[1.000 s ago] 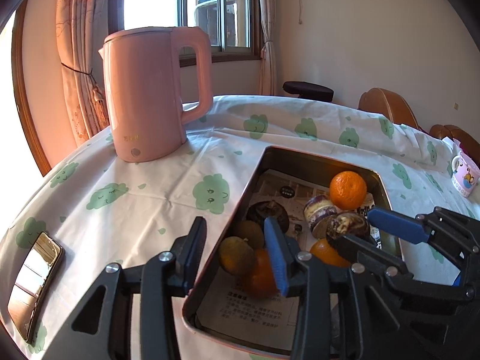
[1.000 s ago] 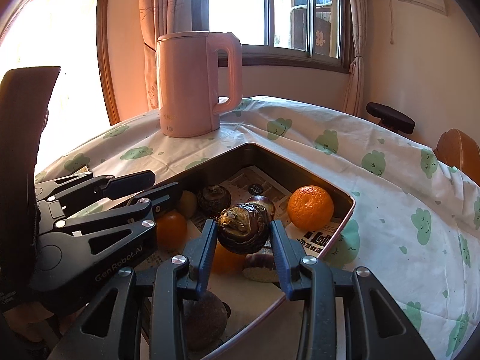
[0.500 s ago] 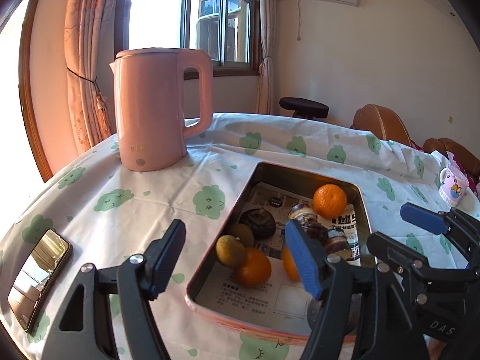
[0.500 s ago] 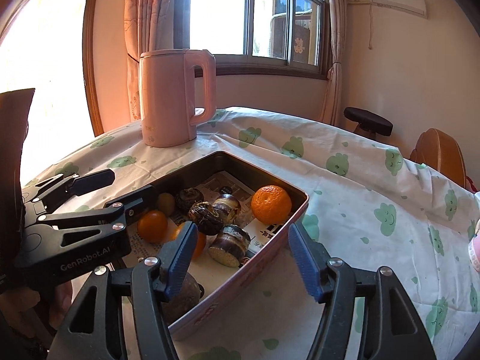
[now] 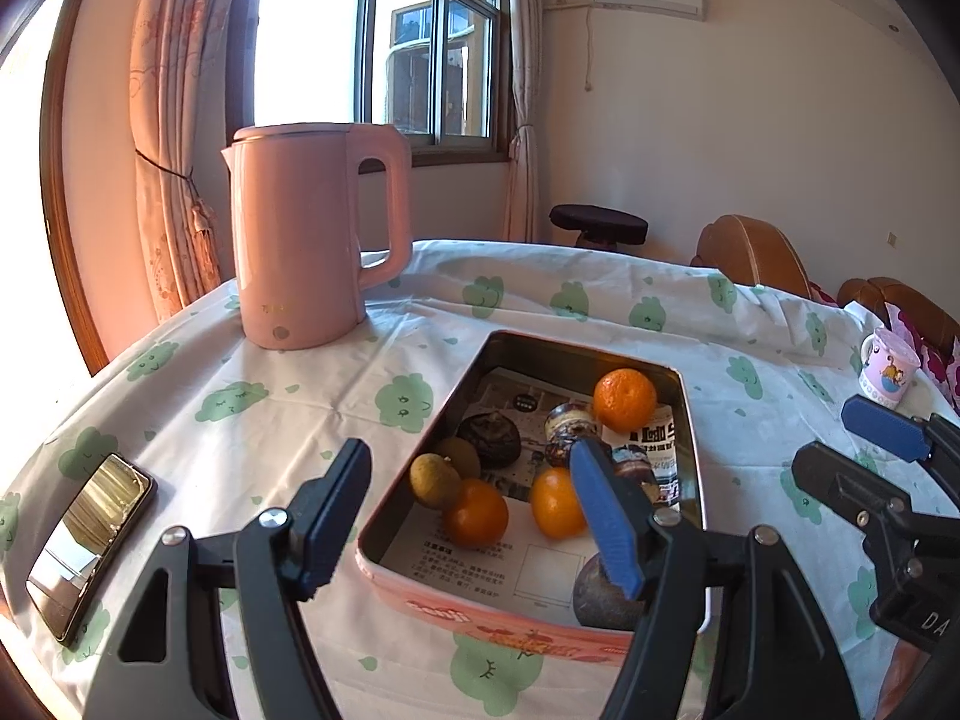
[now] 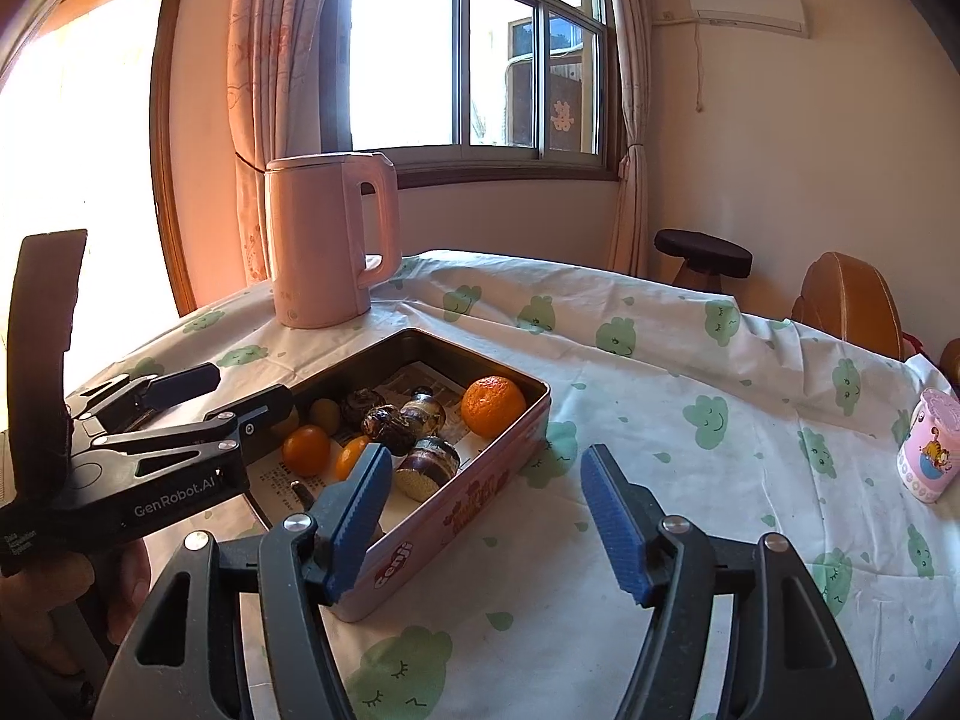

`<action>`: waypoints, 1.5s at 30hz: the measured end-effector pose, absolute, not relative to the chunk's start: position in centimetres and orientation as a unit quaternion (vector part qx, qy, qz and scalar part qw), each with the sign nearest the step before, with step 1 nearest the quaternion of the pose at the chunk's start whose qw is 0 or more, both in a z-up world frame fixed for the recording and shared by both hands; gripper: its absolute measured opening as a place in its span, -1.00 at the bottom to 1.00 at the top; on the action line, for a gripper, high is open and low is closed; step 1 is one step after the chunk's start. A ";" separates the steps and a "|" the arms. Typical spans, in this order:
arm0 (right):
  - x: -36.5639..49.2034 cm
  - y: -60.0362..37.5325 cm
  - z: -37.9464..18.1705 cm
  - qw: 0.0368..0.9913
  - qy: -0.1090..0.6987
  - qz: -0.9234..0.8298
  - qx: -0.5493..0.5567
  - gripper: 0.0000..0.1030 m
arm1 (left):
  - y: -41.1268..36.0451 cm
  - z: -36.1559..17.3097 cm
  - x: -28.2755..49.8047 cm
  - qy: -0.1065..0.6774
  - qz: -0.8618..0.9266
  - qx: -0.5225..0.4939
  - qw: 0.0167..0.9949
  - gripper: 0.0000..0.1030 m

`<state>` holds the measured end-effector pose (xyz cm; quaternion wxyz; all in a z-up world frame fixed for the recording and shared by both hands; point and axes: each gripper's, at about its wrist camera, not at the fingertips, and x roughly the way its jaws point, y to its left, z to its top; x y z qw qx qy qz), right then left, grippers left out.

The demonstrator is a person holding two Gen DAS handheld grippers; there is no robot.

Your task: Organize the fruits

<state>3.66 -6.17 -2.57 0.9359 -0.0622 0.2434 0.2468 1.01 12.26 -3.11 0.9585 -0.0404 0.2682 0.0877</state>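
Right gripper [image 6: 486,516] over tin [image 6: 474,501] rim

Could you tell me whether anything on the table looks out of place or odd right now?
Mostly tidy. The fruit sits inside the tin, which lies at an angle to the table edge. One oddity: a phone lies face up near the table's rim, left of the left gripper. Nothing looks spilled or damaged.

Metal tin [image 5: 684,420] lined with printed paper [image 5: 474,558], matt pink plastic kettle [image 5: 306,240], cloth table cover [image 6: 660,396] with green print, glossy phone [image 5: 90,531], ribbed blue pads [image 6: 612,510]
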 end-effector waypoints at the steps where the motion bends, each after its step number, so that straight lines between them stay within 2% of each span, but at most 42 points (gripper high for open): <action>1: 3.6 -6.3 -2.5 0.936 0.242 0.247 -0.060 0.31 | 12.1 -3.1 0.9 0.268 0.088 -0.040 0.959 0.38; 27: 2.7 -7.8 -1.8 0.941 0.232 0.241 -0.045 0.31 | 11.0 -3.2 0.8 0.271 0.081 -0.036 0.958 0.39; 35: 2.6 -8.2 -2.0 0.942 0.232 0.238 -0.041 0.31 | 10.7 -3.0 0.6 0.272 0.088 -0.030 0.958 0.54; 38: 2.5 -8.6 -2.0 0.943 0.230 0.236 -0.038 0.31 | 10.6 -2.7 0.4 0.266 0.089 -0.028 0.960 0.71; 45: 2.6 -9.2 -1.9 0.945 0.228 0.231 -0.032 0.31 | 9.8 -2.1 -0.1 0.250 0.090 -0.013 0.964 0.76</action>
